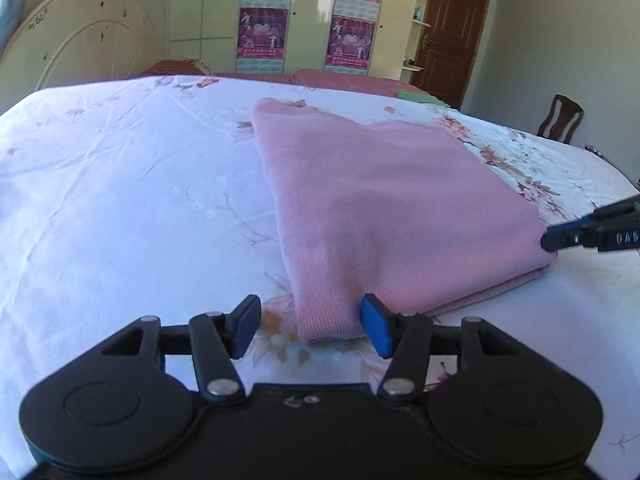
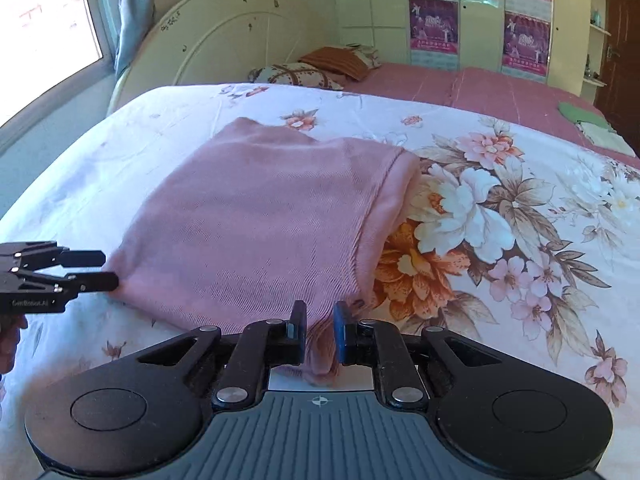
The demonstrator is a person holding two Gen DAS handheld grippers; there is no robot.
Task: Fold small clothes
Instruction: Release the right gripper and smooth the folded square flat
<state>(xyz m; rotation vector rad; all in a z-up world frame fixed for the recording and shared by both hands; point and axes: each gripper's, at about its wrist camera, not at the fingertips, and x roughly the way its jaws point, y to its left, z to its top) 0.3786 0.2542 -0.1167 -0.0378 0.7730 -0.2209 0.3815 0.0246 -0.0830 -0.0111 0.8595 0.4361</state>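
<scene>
A pink knitted garment (image 1: 384, 208) lies folded on the floral bedsheet (image 1: 120, 184); it also shows in the right wrist view (image 2: 256, 224). My left gripper (image 1: 310, 330) is open, its jaws on either side of the garment's near corner. It also shows in the right wrist view (image 2: 96, 270) at the garment's left corner. My right gripper (image 2: 320, 334) is shut on the garment's near right corner, with cloth bunched between its jaws. Its fingers (image 1: 576, 236) show at the garment's right corner in the left wrist view.
The sheet (image 2: 520, 216) covers a big bed with a cream headboard (image 2: 224, 44). Pillows (image 2: 296, 74) and a red cover (image 2: 480, 88) lie beyond. A green cloth (image 2: 580, 114) is at the far right. A wardrobe, a brown door (image 1: 452, 24) and a chair (image 1: 560, 118) stand behind.
</scene>
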